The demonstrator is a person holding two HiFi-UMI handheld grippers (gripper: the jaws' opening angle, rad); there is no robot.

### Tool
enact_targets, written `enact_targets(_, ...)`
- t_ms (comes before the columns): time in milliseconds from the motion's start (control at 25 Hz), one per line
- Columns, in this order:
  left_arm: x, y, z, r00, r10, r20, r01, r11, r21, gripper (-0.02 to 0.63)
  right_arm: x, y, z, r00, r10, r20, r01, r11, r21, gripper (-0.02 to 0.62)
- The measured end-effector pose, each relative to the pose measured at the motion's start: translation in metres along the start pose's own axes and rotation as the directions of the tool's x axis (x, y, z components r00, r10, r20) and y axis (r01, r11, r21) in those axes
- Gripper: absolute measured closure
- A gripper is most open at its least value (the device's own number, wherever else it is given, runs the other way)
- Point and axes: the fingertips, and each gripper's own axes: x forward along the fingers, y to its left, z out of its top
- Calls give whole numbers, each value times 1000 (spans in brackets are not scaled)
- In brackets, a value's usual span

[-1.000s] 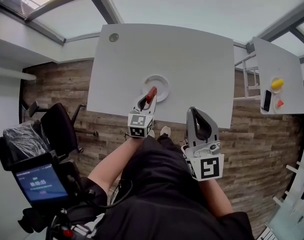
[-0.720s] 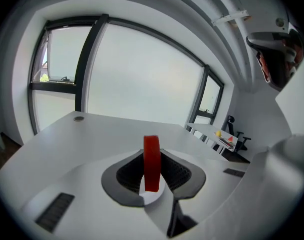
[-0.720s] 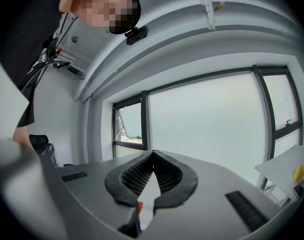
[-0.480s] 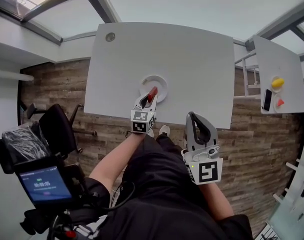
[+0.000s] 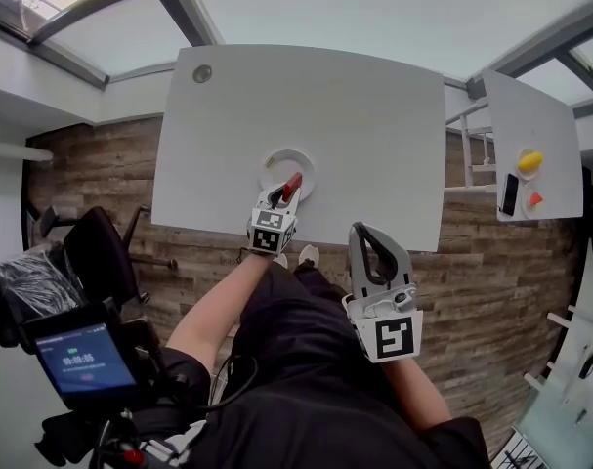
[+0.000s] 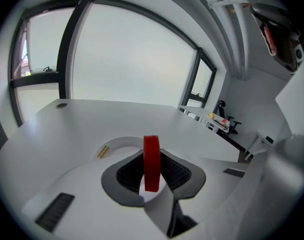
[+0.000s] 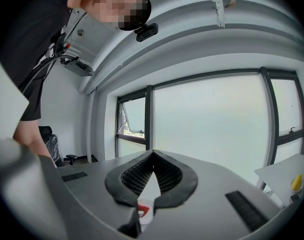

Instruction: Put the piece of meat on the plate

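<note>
The piece of meat point(image 6: 152, 156) is clamped edge-on in the left tool point(image 5: 281, 195), above the plate point(image 5: 273, 162) on the table point(image 5: 374, 106). If it is released on edge near the rim, it could be lost off the plate. The right tool point(image 5: 362, 234) is held closed and empty.

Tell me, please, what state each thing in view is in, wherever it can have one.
Meat: gripped, on edge, over the plate, not yet released.
Plate: on the table, nothing lying in it.
Left gripper: shut on the meat.
Right gripper: shut, empty, back from the table.
Screen: lit.
</note>
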Motion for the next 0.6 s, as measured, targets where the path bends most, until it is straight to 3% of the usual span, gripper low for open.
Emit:
enact_targets(440,18,10,-18,997,-33,-77,34,999,17,514,9,-2,-7,1000,-11,-24,11,1000,10,592)
enact_targets(600,10,3,-21,996,-72,-58,72,997,1,514,-7,5,-5,999,-25,-22,25,1000,4,592)
